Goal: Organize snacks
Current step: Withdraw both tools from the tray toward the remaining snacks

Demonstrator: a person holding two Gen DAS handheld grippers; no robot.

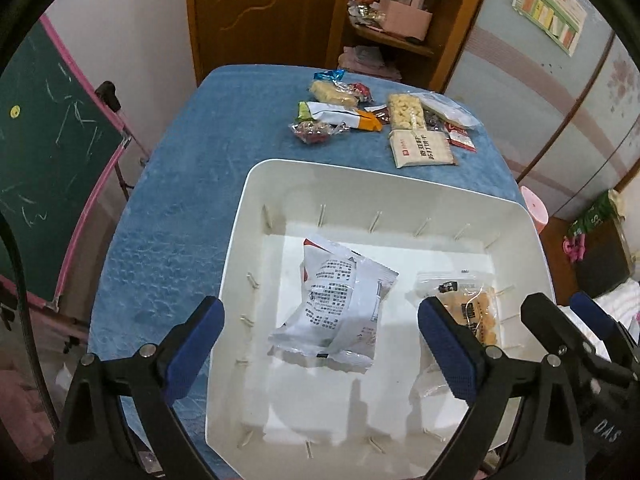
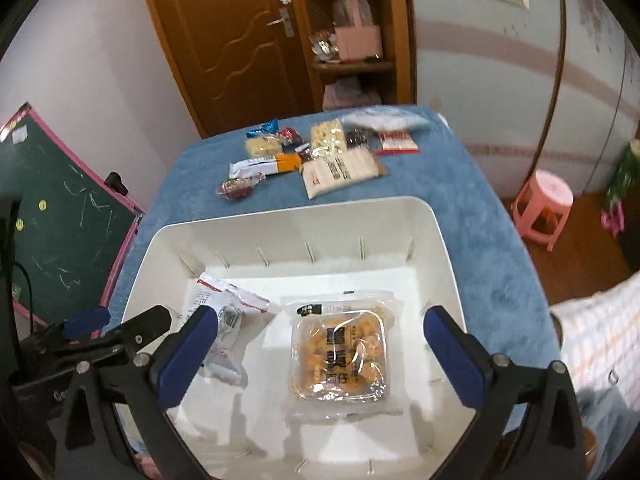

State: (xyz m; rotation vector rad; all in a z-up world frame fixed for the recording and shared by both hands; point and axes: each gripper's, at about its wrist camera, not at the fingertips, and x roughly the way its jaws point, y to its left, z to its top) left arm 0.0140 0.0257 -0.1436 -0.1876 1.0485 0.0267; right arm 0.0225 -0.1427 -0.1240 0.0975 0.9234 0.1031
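A white bin [image 1: 256, 240] [image 2: 440, 248] stands on the blue-clothed table. On its floor lie a silver-white packet [image 1: 340, 280] [image 2: 224, 320] and a clear packet of orange-brown snacks [image 1: 476, 304] [image 2: 340, 356]. My left gripper [image 1: 321, 306] hangs open over the bin, fingers wide either side of the silver-white packet and clear of it. Over the clear packet my right gripper [image 2: 321, 316] is also open, its pads well apart from the wrapper. Each gripper shows at the edge of the other's view [image 1: 568, 316] [image 2: 120, 326]. Several loose snacks [image 1: 360, 116] [image 2: 316, 160] lie beyond the bin.
A beige cracker pack [image 1: 422, 148] [image 2: 340, 172] lies nearest the bin's far rim. A green chalkboard [image 1: 44, 152] leans left of the table; a pink stool [image 2: 544, 208] stands right of it. A wooden door and shelf stand behind. A checked sleeve [image 2: 600, 340] shows at right.
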